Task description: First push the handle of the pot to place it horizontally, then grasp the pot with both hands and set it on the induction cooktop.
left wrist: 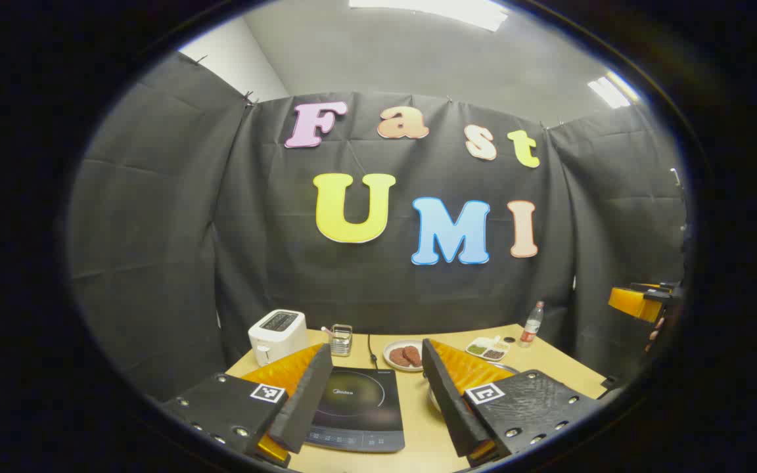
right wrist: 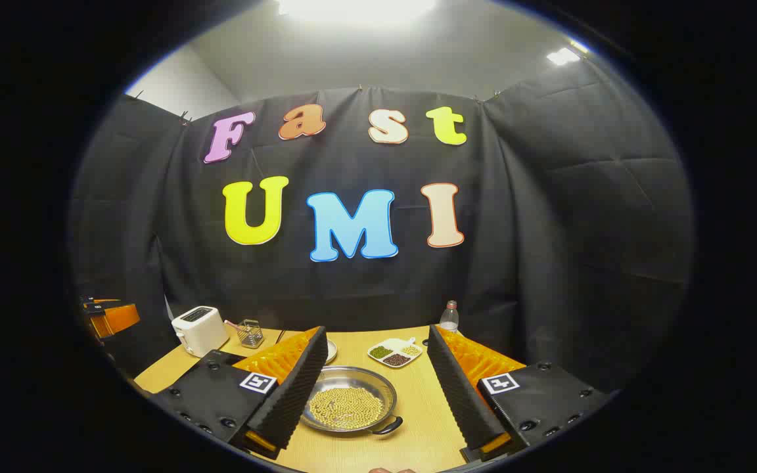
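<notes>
The right gripper view has the shallow steel pot [right wrist: 350,407] full of small yellow beans on the wooden table [right wrist: 418,433]. Its black handle [right wrist: 386,427] sticks out at the near right of the rim. My right gripper [right wrist: 376,335] hangs open above and in front of the pot, one finger to each side. In the left gripper view the black induction cooktop [left wrist: 355,407] lies flat on the table, below my open left gripper [left wrist: 375,349]. A sliver of the pot [left wrist: 432,397] peeks from behind that gripper's right finger.
At the back stand a white toaster [left wrist: 278,335], a wire basket [left wrist: 341,339], a plate of brown patties [left wrist: 403,355], a divided dish [right wrist: 393,353] and a bottle [right wrist: 449,316]. The cooktop's cable [left wrist: 372,351] runs to the back. The other gripper's orange body [left wrist: 641,302] shows at the right edge.
</notes>
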`<state>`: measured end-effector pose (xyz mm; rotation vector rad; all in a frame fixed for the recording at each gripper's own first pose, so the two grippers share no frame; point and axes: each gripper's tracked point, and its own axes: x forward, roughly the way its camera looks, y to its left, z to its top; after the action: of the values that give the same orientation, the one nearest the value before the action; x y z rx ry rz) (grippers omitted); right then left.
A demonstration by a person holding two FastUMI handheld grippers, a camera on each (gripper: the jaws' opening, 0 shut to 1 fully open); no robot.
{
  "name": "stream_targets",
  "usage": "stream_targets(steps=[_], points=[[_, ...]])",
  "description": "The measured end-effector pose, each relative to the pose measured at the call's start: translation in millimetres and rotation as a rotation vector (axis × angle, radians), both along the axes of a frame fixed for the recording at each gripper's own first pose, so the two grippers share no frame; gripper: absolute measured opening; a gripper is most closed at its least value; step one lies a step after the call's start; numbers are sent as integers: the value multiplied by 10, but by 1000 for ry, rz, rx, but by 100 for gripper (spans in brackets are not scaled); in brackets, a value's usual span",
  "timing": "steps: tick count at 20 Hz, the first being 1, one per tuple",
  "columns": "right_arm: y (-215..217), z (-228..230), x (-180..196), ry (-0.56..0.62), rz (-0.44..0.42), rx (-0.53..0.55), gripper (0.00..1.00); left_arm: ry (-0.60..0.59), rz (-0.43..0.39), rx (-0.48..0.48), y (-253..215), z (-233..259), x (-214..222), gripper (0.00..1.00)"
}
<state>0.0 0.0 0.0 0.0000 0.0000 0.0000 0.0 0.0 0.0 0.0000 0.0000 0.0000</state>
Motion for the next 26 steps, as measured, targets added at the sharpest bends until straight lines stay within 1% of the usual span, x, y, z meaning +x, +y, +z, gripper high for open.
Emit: stream_targets(steps=[3,5,9,14,17,19,20,23,24,26], points=[[43,2,2,0,2,-8,97,4,-3,-2,13,-37,13,81],[74,-18,13,7,4,-9,97,8,-6,15,22,-77,34,81],[117,-29,15,10,-3,-15,97,17,-32,36,-32,-157,81,81],[133,-58,30,20,-17,-7,97,23,-52,31,-53,-214,164,81],[147,-112,62,38,-22,-10,97,27,-62,32,-63,-245,212,81],[119,-163,93,64,-40,-16,97,32,-62,38,-71,-288,242,81],[137,-194,106,80,-41,-15,97,34,-63,48,-66,-314,253,84],[144,-229,151,102,-42,-40,96,44,-83,46,-145,-388,280,84],[174,-259,156,120,-34,-45,96,45,-89,44,-165,-406,292,81],[180,-284,203,144,-2,-42,98,48,-91,42,-168,-453,321,81]])
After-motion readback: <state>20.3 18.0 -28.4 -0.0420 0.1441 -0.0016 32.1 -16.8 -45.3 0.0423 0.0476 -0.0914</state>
